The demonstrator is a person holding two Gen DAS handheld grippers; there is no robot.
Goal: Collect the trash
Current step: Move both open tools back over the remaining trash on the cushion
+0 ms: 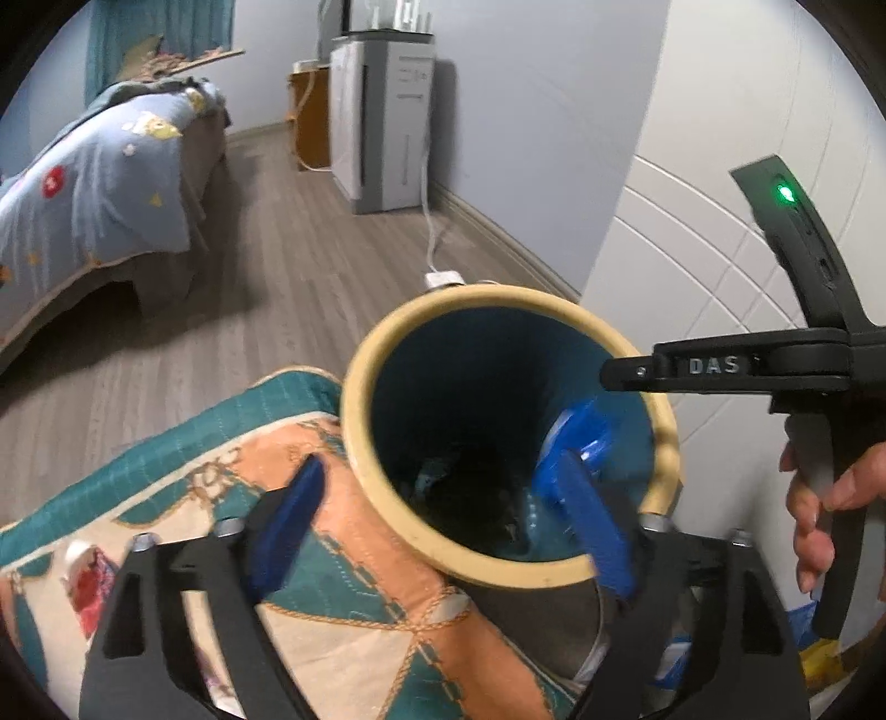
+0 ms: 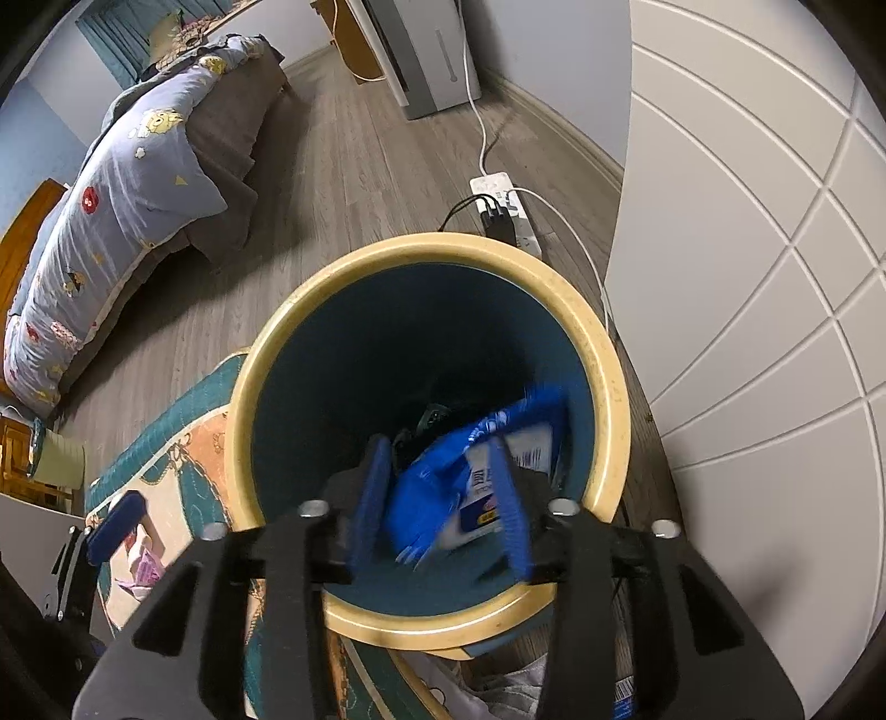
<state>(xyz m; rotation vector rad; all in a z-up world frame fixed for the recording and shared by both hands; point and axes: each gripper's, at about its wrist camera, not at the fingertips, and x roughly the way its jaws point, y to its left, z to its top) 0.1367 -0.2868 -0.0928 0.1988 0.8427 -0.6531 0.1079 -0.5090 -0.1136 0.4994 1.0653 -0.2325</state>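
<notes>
Dropping a blue wrapper (image 2: pixel 443 487) into our bin (image 2: pixel 277 354), we're holding the right gripper (image 2: pixel 443 504) and left gripper (image 1: pixel 437 515) open, dark scraps lying inside.

A bedroom in a home. A bed (image 1: pixel 105 183) stands along the left, covered with a pale blue quilt (image 2: pixel 111 221) printed with cartoon figures, and teal curtains (image 1: pixel 160 27) hang behind it. The floor (image 1: pixel 277 266) is grey wood-look planking with a skirting board along plain light walls. A white tower appliance (image 1: pixel 387 122) stands by the far wall, next to a small wooden cabinet (image 1: pixel 310 116). A power strip (image 2: pixel 504 205) with plugs and cables lies on the floor. White panelled wardrobe doors (image 2: pixel 764 277) fill the right side. A patterned quilted cover (image 1: pixel 310 498) lies beside a round waste bin (image 2: pixel 603 387).
</notes>
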